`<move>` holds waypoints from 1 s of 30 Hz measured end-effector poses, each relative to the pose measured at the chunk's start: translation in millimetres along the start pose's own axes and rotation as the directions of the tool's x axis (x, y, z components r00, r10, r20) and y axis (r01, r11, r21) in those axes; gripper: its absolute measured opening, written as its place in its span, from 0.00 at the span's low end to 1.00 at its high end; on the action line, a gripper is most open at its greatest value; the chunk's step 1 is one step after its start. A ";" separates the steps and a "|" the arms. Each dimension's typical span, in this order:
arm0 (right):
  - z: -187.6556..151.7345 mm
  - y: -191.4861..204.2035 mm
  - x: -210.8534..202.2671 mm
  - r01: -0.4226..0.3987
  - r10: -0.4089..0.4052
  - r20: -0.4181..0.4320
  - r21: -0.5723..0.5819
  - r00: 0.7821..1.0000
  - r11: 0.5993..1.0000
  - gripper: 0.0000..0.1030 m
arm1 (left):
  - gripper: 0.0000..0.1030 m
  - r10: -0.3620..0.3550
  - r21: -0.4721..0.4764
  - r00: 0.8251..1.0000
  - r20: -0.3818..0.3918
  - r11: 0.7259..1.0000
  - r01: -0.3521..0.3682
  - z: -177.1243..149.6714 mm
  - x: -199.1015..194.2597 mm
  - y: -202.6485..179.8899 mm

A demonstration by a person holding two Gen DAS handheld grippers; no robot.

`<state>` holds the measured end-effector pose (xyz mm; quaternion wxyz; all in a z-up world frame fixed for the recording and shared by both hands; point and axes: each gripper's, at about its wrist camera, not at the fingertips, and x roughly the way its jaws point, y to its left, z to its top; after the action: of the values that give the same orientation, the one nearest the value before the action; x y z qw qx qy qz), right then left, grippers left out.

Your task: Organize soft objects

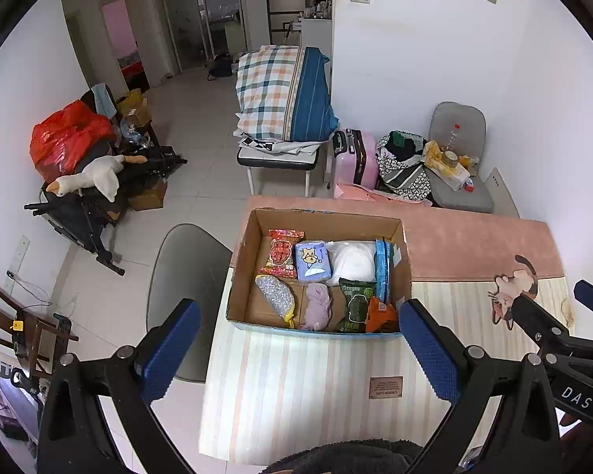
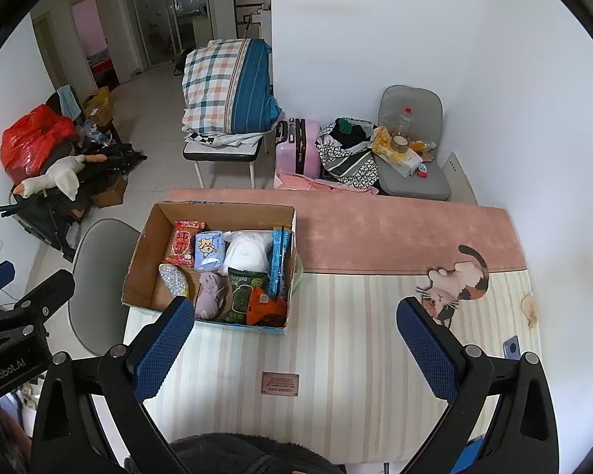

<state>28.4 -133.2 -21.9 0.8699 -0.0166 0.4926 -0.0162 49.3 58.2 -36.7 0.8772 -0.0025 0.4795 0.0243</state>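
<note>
Cardboard box [image 1: 403, 260] sits near the table's [image 2: 336, 355] left edge, toward the far side, on the striped cloth. Inside: red snack bag [image 1: 281, 252], tissue pack [image 1: 313, 260], white pouch [image 1: 352, 262], purple plush [image 1: 316, 306]. Left gripper [image 1: 300, 347] and right gripper [image 2: 292, 347] hover near the front edge, fingers spread wide, grasping nothing.
</note>
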 end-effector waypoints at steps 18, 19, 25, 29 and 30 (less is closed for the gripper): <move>3.7 -6.9 -5.7 0.009 -0.009 0.009 0.004 1.000 1.000 1.00 | 1.00 0.000 0.006 1.000 0.011 1.000 0.000 0.4 -0.8 0.7; 3.7 -6.8 -5.7 0.008 -0.008 0.009 0.004 1.000 1.000 1.00 | 1.00 -0.001 0.006 1.000 0.011 1.000 0.001 0.5 -0.6 0.6; 4.5 -7.9 -7.3 0.007 -0.007 0.001 0.000 1.000 1.000 1.00 | 1.00 0.012 0.005 1.000 0.003 1.000 -0.012 -4.4 1.4 0.1; 4.6 -8.3 -7.8 0.008 -0.008 0.003 0.005 1.000 1.000 1.00 | 1.00 0.013 0.002 1.000 0.000 1.000 -0.013 -6.1 1.9 0.1; 4.7 -8.2 -7.3 0.008 -0.008 0.003 0.004 1.000 1.000 1.00 | 1.00 0.012 0.002 1.000 0.000 1.000 -0.012 -6.1 1.9 0.2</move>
<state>28.5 -141.0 -12.9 0.8706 -0.0168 0.4912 -0.0207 45.2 58.3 -41.6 0.8769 0.0012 0.4797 0.0290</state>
